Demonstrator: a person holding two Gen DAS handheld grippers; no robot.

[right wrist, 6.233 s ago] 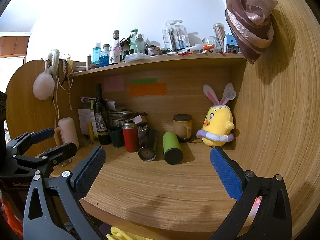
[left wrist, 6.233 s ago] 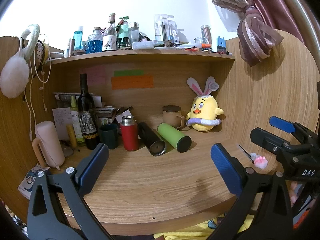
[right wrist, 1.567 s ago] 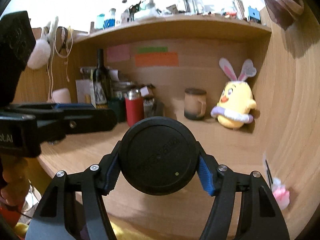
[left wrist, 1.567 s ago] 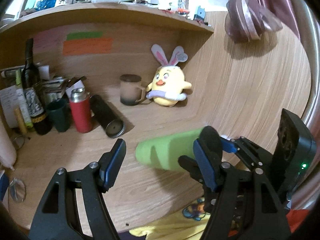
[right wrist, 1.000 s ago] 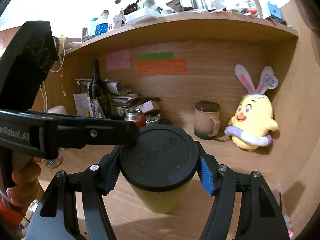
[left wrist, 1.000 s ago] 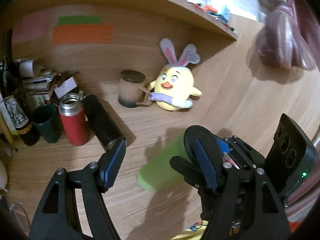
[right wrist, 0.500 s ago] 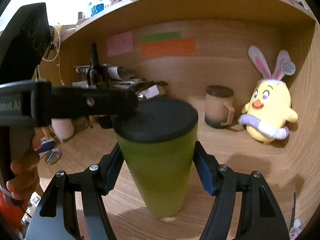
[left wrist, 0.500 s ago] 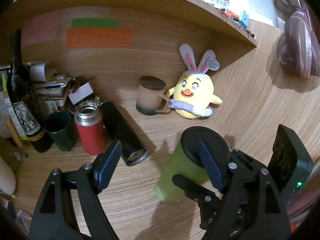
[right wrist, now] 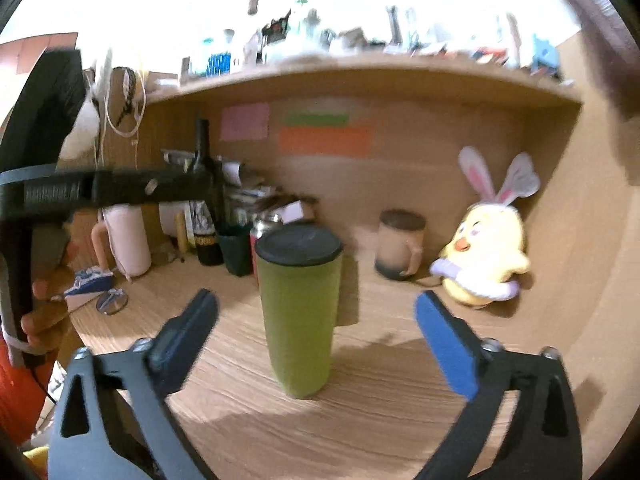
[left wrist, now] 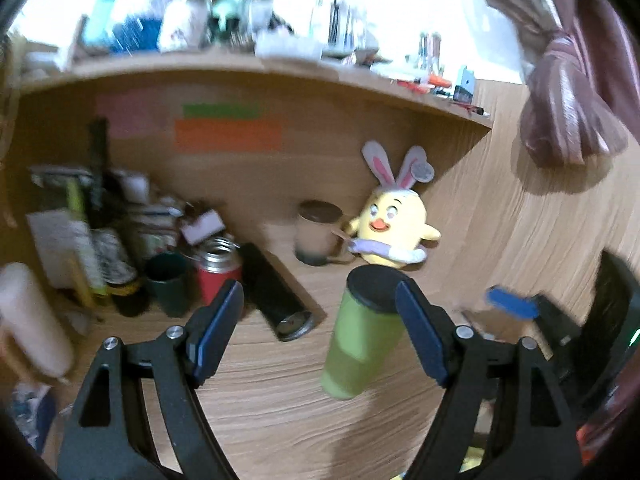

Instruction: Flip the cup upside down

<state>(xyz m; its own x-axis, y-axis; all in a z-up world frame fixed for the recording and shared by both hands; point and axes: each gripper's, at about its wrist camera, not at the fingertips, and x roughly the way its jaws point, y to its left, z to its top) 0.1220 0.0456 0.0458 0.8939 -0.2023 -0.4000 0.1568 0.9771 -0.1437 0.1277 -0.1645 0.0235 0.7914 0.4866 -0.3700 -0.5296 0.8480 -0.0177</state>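
Note:
The green cup (right wrist: 298, 316) with a black lid stands upright on the wooden desk (right wrist: 380, 412), lid end up. My right gripper (right wrist: 316, 328) is open, its blue pads apart on either side of the cup and not touching it. The cup also shows in the left wrist view (left wrist: 362, 336), just left of the right-hand finger of my left gripper (left wrist: 320, 328), which is open and empty. The right gripper's blue pad shows at the right of the left wrist view (left wrist: 512, 307).
A black tumbler (left wrist: 276, 298) lies on its side beside a red flask (left wrist: 218, 270) and a dark green cup (left wrist: 166, 282). A brown lidded mug (right wrist: 400, 244) and a yellow bunny plush (right wrist: 482, 256) stand at the back. A wine bottle (right wrist: 206, 184) and pink mug (right wrist: 126, 240) stand left.
My right gripper has opened and let go of the green cup, which now stands on the desk by itself. Both grippers have drawn back a little.

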